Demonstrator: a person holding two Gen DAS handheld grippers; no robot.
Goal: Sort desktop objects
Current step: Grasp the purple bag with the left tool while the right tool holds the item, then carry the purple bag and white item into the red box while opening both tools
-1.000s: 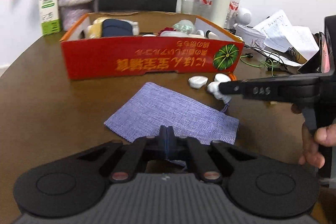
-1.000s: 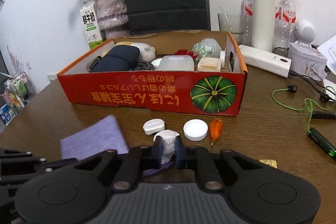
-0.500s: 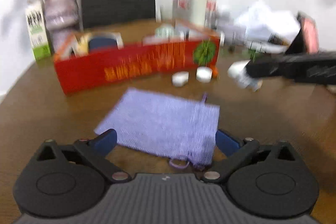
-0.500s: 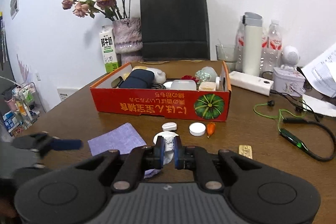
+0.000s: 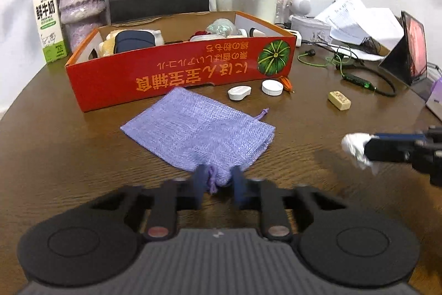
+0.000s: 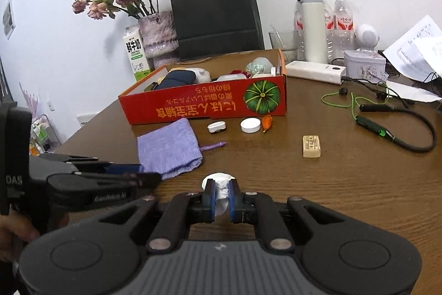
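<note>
A purple cloth pouch (image 5: 199, 132) lies flat on the brown table in front of the red cardboard box (image 5: 176, 76). My left gripper (image 5: 218, 185) has its jaws narrowly apart around the pouch's near corner and drawstring. My right gripper (image 6: 220, 196) is shut on a white crumpled object (image 6: 219, 187) and holds it above the table to the right of the pouch (image 6: 168, 148). In the left wrist view the white object (image 5: 355, 147) shows at the right edge.
A white case (image 5: 239, 93), a white lid (image 5: 272, 87), a small orange piece (image 5: 287, 82) and a beige block (image 5: 339, 100) lie right of the pouch. Green-black earphones (image 6: 386, 126), bottles, papers, a milk carton (image 5: 49, 26) and a vase stand behind.
My left gripper let go of the pouch, opened wide, and has now closed in around the pouch's near corner. My right gripper drew back to the right with the white object.
</note>
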